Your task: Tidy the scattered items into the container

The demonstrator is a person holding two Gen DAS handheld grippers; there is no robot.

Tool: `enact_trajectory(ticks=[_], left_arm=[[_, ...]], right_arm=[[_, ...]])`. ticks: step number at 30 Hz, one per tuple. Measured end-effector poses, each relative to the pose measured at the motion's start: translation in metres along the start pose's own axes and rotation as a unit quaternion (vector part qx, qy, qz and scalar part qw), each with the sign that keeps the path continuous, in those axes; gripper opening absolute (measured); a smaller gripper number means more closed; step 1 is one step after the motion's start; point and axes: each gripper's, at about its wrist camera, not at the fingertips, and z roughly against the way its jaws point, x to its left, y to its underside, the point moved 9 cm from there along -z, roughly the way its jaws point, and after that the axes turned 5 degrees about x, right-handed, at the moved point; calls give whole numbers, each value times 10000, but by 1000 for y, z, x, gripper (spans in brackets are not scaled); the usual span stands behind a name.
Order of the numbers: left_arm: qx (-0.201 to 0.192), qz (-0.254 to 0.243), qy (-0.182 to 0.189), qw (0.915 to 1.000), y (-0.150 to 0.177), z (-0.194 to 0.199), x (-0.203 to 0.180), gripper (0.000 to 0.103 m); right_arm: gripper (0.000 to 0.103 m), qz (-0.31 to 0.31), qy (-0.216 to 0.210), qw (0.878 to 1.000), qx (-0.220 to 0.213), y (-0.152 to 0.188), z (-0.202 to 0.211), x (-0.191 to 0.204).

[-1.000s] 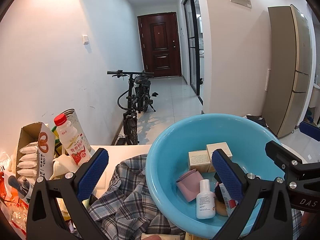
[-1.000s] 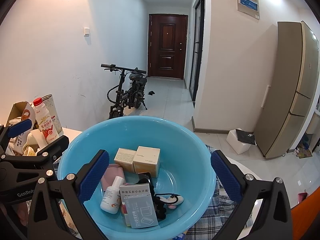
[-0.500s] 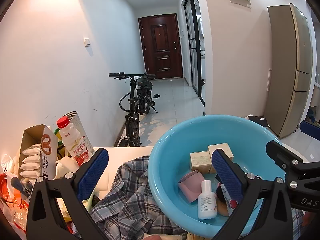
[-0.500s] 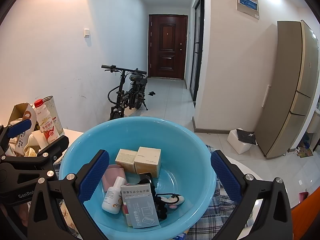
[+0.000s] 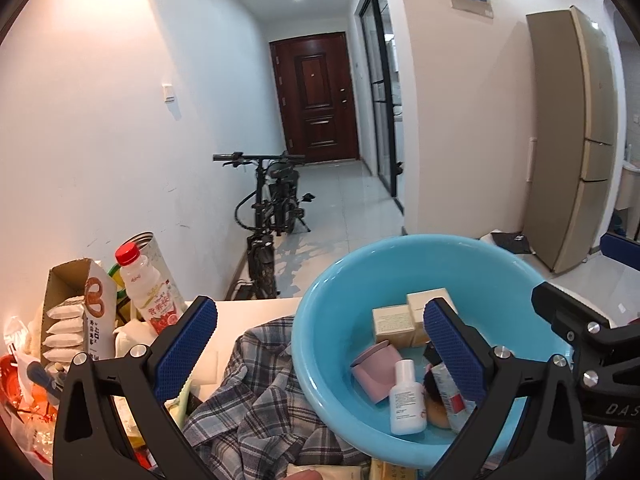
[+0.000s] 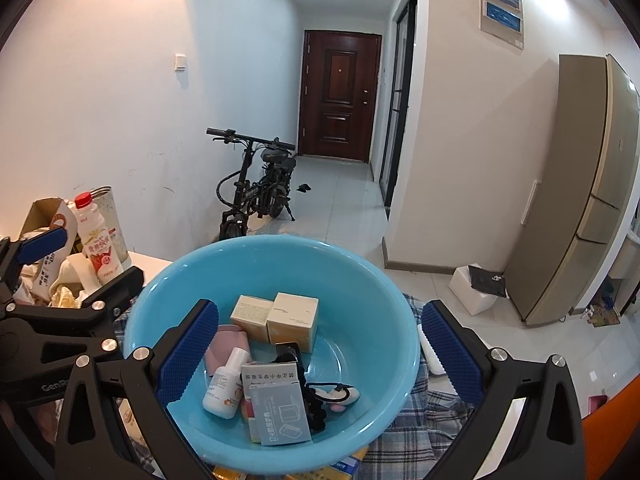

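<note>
Claws first: the right gripper hangs with its blue pads wide apart and nothing between them, and the left gripper is likewise spread and empty. Neither touches anything.

Straight ahead of the right gripper, framed between its fingers, sits the blue basin; it lies below and just beyond the pads. From the left wrist the basin sits to the right, with the right-hand pad of that claw overlapping its inside in the view.

Inside it already lie two beige boxes, a pink cup on its side, a small white bottle, a grey-blue box, something black that looks like a cord or charger, and a small white and pink piece I cannot name. So, by my reading, a good share of the tidying is done.

What is left is less plain. The basin rests on a plaid shirt, and yellowish packets peep out at its near edge; those may yet need to go in. Well off to the left stand a red-capped drink bottle, a pretzel carton and a tin, in a heap with other wrappers. Whether that heap counts as scattered items I cannot tell.

My judgement: late in the task, both claws free for the next pick.
</note>
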Motion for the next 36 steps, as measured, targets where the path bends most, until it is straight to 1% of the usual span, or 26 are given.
enact_trajectory(ticks=[3, 5, 9, 11, 14, 17, 23, 25, 28, 31, 34, 36], left_arm=[[-56, 38, 203, 9998, -3, 8, -4, 103], [-77, 16, 292, 9995, -4, 13, -8, 103], [-184, -108, 290, 9994, -7, 23, -16, 103], [-233, -130, 289, 9992, -8, 27, -16, 103], [-264, -103, 385, 9989, -9, 31, -16, 103], [-273, -74, 466, 9985, -10, 33, -16, 103], [-265, -33, 528, 9982, -12, 33, -13, 103], [-259, 20, 557, 9981, -13, 33, -10, 103], [-198, 111, 617, 9978, -12, 31, -7, 103], [-145, 184, 735, 9970, -11, 29, -7, 103], [-113, 171, 676, 9975, -10, 27, -8, 103], [-103, 119, 668, 9976, -10, 26, -11, 103]], right_arm=[[103, 44, -15, 10000, 6, 8, 12, 1], [103, 144, -20, 9998, 118, 21, 18, 2], [103, 197, 309, 9985, 414, 63, 26, -11], [103, 52, 380, 9973, 630, 90, 26, -19], [103, -282, 451, 9936, 995, 132, 18, -25], [103, -546, 410, 9898, 1249, 158, 3, -20], [103, -508, 527, 9867, 1449, 174, -26, -1], [103, -535, 613, 9854, 1493, 178, -34, -1], [103, -631, 619, 9837, 1563, 181, -47, -2], [103, -669, 721, 9833, 1532, 181, -54, -5], [103, -718, 730, 9836, 1486, 181, -57, -7], [103, -742, 661, 9835, 1510, 183, -60, -6]])
